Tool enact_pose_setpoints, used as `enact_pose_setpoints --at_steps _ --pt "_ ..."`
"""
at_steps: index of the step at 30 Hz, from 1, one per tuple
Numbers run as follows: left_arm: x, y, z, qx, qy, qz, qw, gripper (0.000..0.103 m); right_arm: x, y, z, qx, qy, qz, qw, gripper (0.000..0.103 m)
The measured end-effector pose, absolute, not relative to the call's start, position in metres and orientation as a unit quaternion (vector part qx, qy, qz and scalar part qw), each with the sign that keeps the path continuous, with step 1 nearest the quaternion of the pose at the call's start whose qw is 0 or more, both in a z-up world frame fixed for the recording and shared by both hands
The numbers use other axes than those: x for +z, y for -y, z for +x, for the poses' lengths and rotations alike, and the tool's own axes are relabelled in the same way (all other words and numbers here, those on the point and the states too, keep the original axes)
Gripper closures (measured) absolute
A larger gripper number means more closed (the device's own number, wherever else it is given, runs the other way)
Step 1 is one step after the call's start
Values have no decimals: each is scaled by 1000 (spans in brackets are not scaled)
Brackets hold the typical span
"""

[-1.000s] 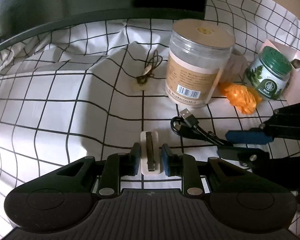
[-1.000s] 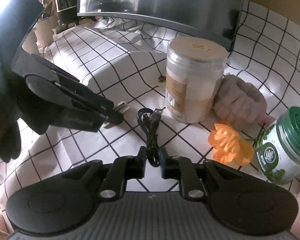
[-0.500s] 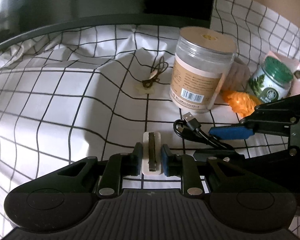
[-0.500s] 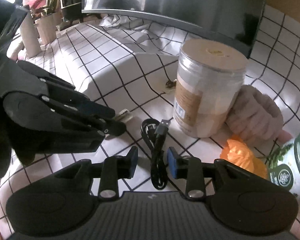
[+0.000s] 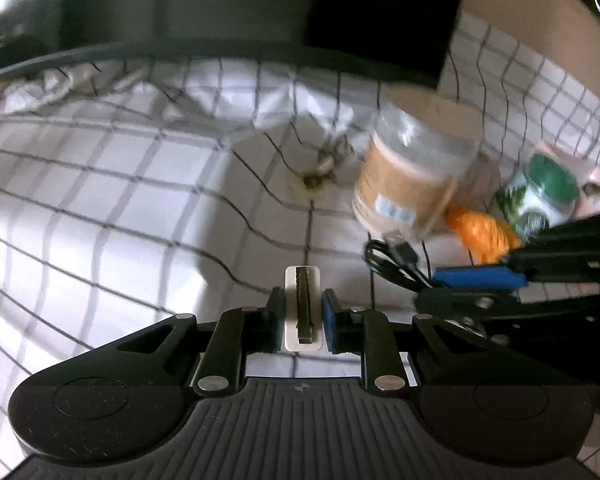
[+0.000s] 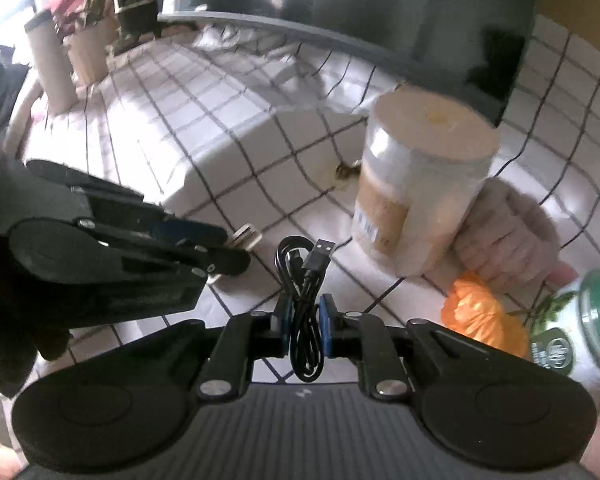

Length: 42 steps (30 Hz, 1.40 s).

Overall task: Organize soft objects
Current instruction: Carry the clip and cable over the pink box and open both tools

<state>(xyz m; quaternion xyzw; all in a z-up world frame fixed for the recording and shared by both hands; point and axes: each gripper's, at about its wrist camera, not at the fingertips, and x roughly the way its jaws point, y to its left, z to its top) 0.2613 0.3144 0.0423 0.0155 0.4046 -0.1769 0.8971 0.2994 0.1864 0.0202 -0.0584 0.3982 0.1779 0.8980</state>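
Nearest, left gripper (image 5: 303,309): jaws almost closed, pads pressed on both sides of a small white clip-like piece (image 5: 303,304) with a dark strip down its middle.

Right gripper (image 6: 305,320): jaws have just been closing, now clamped on the coiled black USB cable (image 6: 305,280); loops are pinched between the pads, and the plug sticks out ahead. Whether either item is clear of the checked cloth (image 5: 120,200) cannot be told; both views are motion-blurred.

Just beyond, an orange crumpled soft item (image 6: 484,320) lies untouched on the cloth, between the green-lidded jar (image 6: 580,320) and the large clear jar (image 6: 416,184).

Behind the large jar, touching it, a fuzzy pinkish plush item (image 6: 516,236) is seen, also untouched. Further back, a small cord with a tag (image 5: 320,172) lies on the cloth.

Judged progress: early. Two items are gripped but not placed anywhere. No bin or destination is visible. The orange piece, plush and cord are left to be sorted.
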Motion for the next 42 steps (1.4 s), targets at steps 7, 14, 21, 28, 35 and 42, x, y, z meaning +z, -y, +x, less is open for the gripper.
enact_pose_setpoints --at_steps 7,14,21,28,35,42 --pt "143 -346 297 -153 -296 10 943 80 94 -181 292 184 -330 -35 925 89" --pt "227 -326 331 -158 -210 14 965 80 196 -127 299 118 -245 -11 962 89" --pt "266 -237 303 -271 -187 6 944 80 240 -30 257 9 -196 -7 981 89" --pt "257 -106 273 -408 -228 -7 884 80 241 72 194 -78 -186 37 979 89" --pt "180 11 273 -479 -348 -23 805 80 210 140 157 -122 -215 75 966 89" --pt "110 8 281 -426 -443 -70 786 80 144 166 168 -78 -285 154 943 89"
